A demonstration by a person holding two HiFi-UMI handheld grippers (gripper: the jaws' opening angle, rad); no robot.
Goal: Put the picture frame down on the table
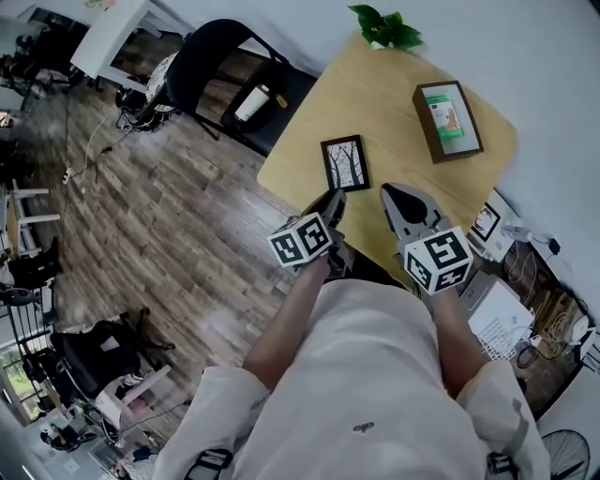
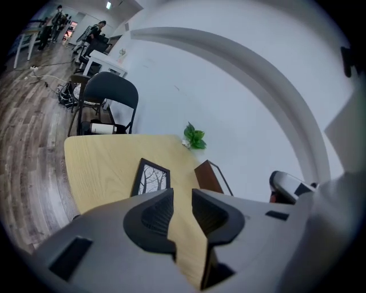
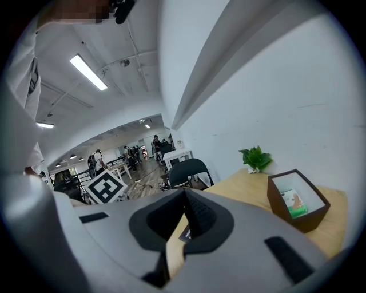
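Note:
A black picture frame (image 1: 345, 163) with a tree print lies flat on the light wooden table (image 1: 370, 94), near its front-left edge. In the left gripper view the frame (image 2: 151, 178) lies just beyond the jaws. My left gripper (image 1: 332, 202) hovers above the table edge, just short of the frame; its jaws (image 2: 182, 196) stand apart with nothing between them. My right gripper (image 1: 395, 198) hangs beside it to the right, over the table's near edge, with its fingertips (image 3: 184, 193) together and empty.
A brown box frame (image 1: 448, 120) with a green-and-white card lies at the table's right. A small green plant (image 1: 386, 28) stands at the far edge. A black chair (image 1: 220, 70) holding a white cup stands left of the table. Cables and devices clutter the floor at right.

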